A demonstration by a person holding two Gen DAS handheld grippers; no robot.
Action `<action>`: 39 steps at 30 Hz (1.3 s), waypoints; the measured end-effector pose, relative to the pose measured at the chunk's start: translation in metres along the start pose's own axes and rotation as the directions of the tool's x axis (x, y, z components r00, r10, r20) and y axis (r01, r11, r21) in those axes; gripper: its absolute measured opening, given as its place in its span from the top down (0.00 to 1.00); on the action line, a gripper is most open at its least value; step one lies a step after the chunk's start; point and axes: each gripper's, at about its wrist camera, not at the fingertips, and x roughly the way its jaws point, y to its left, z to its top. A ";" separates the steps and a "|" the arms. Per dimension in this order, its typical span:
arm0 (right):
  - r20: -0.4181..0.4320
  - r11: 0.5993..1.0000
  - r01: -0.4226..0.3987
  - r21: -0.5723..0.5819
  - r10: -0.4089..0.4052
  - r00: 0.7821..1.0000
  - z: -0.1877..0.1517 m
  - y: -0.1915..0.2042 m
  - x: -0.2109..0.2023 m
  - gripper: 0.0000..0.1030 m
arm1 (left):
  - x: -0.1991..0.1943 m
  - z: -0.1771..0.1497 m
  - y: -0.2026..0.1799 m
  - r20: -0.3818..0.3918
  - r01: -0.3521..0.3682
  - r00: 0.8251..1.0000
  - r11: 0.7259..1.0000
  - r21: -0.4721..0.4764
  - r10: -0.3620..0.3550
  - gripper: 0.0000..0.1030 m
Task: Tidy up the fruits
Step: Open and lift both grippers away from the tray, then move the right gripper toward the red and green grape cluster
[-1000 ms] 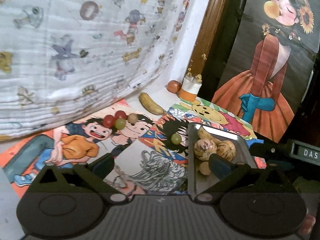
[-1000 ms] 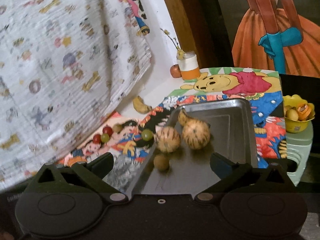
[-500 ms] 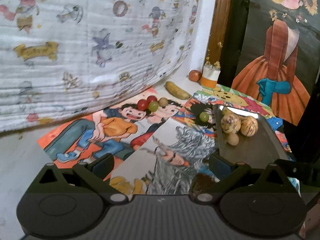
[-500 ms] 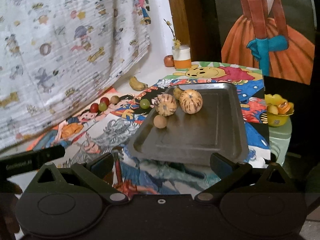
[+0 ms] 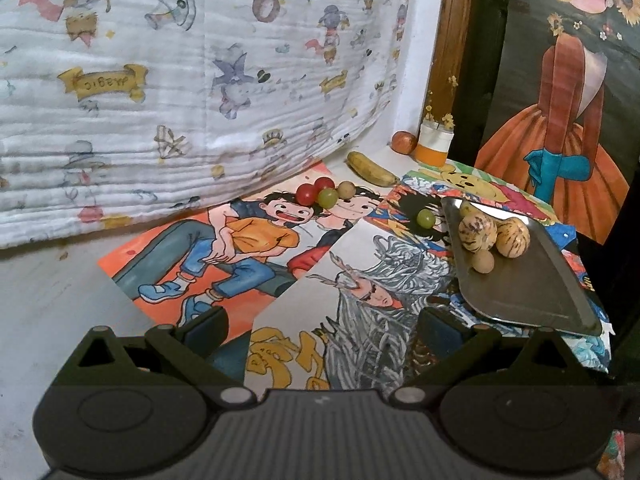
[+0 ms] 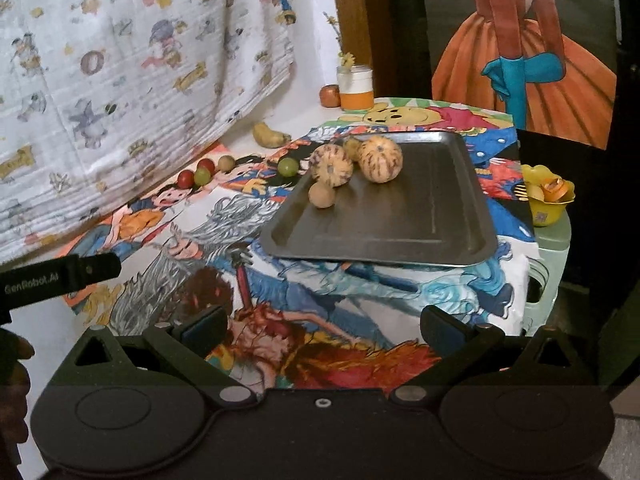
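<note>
In the left wrist view, the left gripper [image 5: 320,328] is held low over the posters [image 5: 360,312], jaws spread and empty; a grape [image 5: 425,219] lies just beside the tray [image 5: 532,292]. In the right wrist view, the right gripper [image 6: 320,326] is likewise held wide and empty, short of the tray [image 6: 400,232], where two melons [image 6: 332,165] sit.

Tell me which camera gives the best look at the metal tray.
The right wrist view. There the metal tray is seen nearly whole, all four rims and its bare floor visible, with four fruits grouped at its far left corner. The left wrist view shows the same tray pushed to the right edge, foreshortened and distorted, its far end hidden behind the fruits.
</note>
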 end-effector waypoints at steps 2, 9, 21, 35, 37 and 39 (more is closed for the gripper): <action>-0.007 1.000 -0.003 -0.011 0.003 1.000 -0.002 0.004 0.001 0.01 | 0.001 -0.001 0.003 -0.002 -0.002 1.000 1.000 -0.003 0.002 0.00; 0.033 0.999 -0.043 -0.006 0.044 0.999 -0.008 0.016 0.006 0.01 | 0.004 -0.003 0.021 -0.006 -0.018 1.000 0.999 -0.039 0.018 0.00; 0.033 0.994 -0.078 -0.071 0.080 0.996 0.012 0.036 0.023 0.01 | 0.021 0.004 0.046 -0.010 -0.040 0.999 0.996 -0.077 0.039 0.00; 0.009 0.942 -0.169 -0.291 0.179 0.984 0.078 0.040 0.057 0.01 | 0.045 0.033 0.055 0.034 -0.036 0.999 0.998 0.054 0.034 0.00; -0.023 0.922 -0.196 -0.334 0.200 0.980 0.091 0.038 0.067 0.01 | 0.052 0.040 0.055 0.039 -0.027 0.999 0.995 0.094 0.023 0.00; -0.031 0.899 -0.218 -0.379 0.223 0.974 0.106 0.037 0.075 0.01 | 0.057 0.046 0.052 0.050 -0.018 0.999 0.989 0.149 0.011 0.00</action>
